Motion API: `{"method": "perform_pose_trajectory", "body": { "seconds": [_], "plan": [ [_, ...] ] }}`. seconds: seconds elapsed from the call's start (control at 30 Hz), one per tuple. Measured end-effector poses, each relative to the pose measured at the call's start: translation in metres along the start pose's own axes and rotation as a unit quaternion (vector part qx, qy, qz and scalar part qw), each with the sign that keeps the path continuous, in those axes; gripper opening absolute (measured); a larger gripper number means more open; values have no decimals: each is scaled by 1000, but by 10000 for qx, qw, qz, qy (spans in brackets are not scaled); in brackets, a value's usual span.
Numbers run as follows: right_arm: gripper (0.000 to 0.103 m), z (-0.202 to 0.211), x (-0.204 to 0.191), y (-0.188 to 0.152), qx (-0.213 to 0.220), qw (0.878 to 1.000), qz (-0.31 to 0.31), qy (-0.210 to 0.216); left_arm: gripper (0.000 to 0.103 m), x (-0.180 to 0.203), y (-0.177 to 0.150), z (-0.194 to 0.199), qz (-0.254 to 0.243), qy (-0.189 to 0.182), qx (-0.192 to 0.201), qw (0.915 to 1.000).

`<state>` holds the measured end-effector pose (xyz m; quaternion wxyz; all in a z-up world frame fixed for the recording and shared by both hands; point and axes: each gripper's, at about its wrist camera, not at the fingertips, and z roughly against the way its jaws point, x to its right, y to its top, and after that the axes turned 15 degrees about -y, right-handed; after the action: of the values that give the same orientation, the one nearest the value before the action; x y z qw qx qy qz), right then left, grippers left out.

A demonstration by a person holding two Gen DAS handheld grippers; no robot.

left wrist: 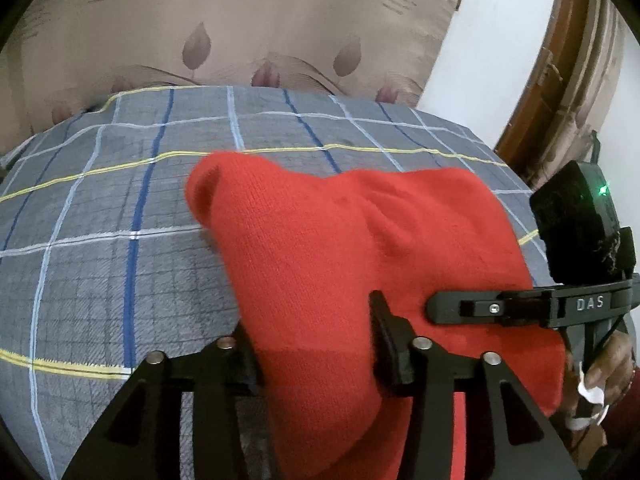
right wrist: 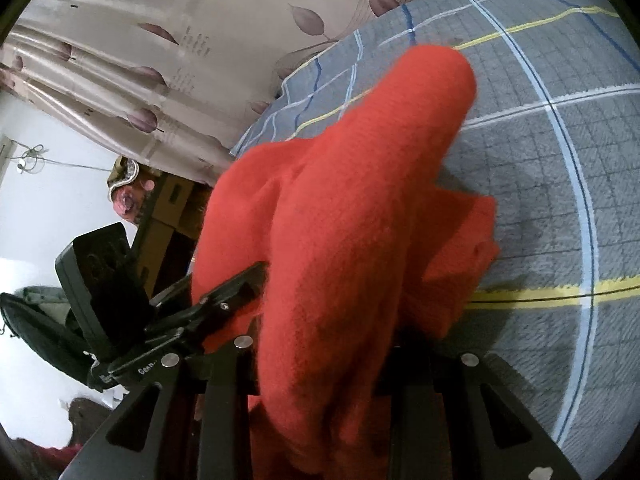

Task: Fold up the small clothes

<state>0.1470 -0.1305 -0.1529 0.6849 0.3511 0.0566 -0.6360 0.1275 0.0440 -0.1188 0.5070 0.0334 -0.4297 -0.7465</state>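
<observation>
- The left gripper clamps a red knit garment, which bunches between its jaws and drapes forward onto the gray plaid bedsheet.
- Open sheet lies to the left of that claw; a leaf-print curtain hangs beyond the bed's far edge.
- The right gripper also grips the garment, its far end raised ahead; bare sheet stretches to the right.

A home bedroom. Ahead of the jaws spreads a bed under a grey checked sheet with blue, white and yellow lines. Beyond it hangs a beige curtain printed with leaves, beside a white wall and a wooden frame.
</observation>
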Motion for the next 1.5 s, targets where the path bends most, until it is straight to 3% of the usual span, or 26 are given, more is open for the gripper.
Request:
{"method": "perform_pose_trajectory", "body": {
  "seconds": [0.13, 0.23, 0.4, 0.53, 0.67, 0.87, 1.07, 1.2, 1.4, 1.5],
  "plan": [
    [34, 4, -3, -4, 42, 9992, 346, -192, 75, 4, -8, 1, -221, 547, 223, 9980],
    [44, 6, -10, -9, 148, 9953, 730, -625, 82, 8, -13, 2, -437, 889, 348, 9945],
    [48, 15, -16, -23, 344, 9867, 1100, -1149, 84, 10, -16, 2, -511, 1085, 423, 9919],
    [61, 23, -23, -37, 581, 9725, 1410, -1760, 88, 13, -17, 3, -564, 1262, 491, 9892],
    [69, 32, -21, -47, 748, 9634, 1548, -2056, 90, 16, -18, 5, -633, 1426, 563, 9862],
    [72, 50, -15, -53, 1006, 9566, 1469, -2305, 92, 22, -21, 12, -686, 1751, 746, 9793],
    [72, 74, -45, -64, 1625, 9314, 1720, -2767, 93, 33, -25, 27, -837, 2013, 912, 9717],
    [73, 95, -59, -68, 2028, 9249, 1670, -2747, 98, 42, -23, 44, -916, 2190, 1230, 9636],
    [73, 112, -65, -70, 2194, 9272, 1559, -2606, 103, 59, -16, 80, -1005, 1945, 1848, 9581],
    [73, 112, -69, -73, 2205, 9255, 1620, -2619, 103, 66, -13, 92, -1020, 1838, 1934, 9583]
  ]
}}
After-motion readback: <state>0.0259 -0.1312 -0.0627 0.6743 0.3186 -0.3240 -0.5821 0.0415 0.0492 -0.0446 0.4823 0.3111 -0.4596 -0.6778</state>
